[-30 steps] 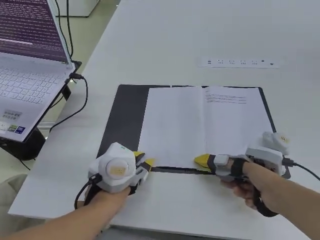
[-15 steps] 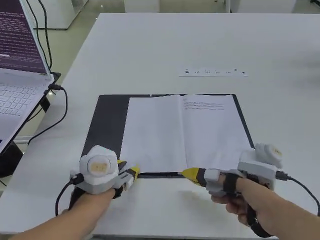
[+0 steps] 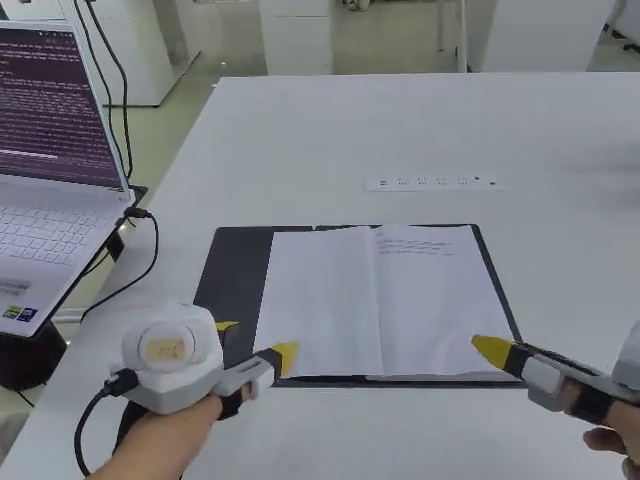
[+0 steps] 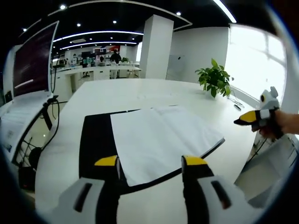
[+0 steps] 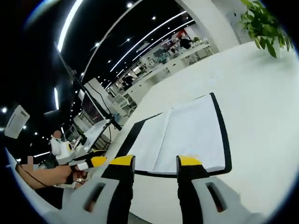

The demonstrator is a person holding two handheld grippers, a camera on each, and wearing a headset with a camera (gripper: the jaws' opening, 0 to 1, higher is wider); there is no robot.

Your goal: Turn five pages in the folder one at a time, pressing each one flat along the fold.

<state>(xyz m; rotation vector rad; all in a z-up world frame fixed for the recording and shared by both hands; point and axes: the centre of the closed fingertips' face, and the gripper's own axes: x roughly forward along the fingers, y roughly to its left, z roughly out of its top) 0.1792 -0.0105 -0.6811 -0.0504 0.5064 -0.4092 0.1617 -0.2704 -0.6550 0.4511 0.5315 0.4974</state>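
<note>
The black folder point(image 3: 232, 272) lies open on the white table, with white pages point(image 3: 380, 300) flat on both sides of the fold. My left gripper point(image 3: 255, 340) hovers at the near left corner of the pages, open and holding nothing. In its own view the left gripper point(image 4: 149, 161) frames the near page corner point(image 4: 140, 172). My right gripper point(image 3: 492, 350) points at the folder's near right corner. In the right gripper view it point(image 5: 155, 160) stands open and empty, a little short of the folder's edge point(image 5: 187, 173).
An open laptop point(image 3: 50, 200) stands off the table's left edge, with a cable point(image 3: 140, 250) hanging beside it. A white power strip point(image 3: 430, 183) lies beyond the folder. A potted plant point(image 4: 215, 77) stands at the table's far end.
The right gripper has left the near end of the fold and moved right to the folder's near right corner. The left gripper has stayed by the near left page corner. The head camera tilted up.
</note>
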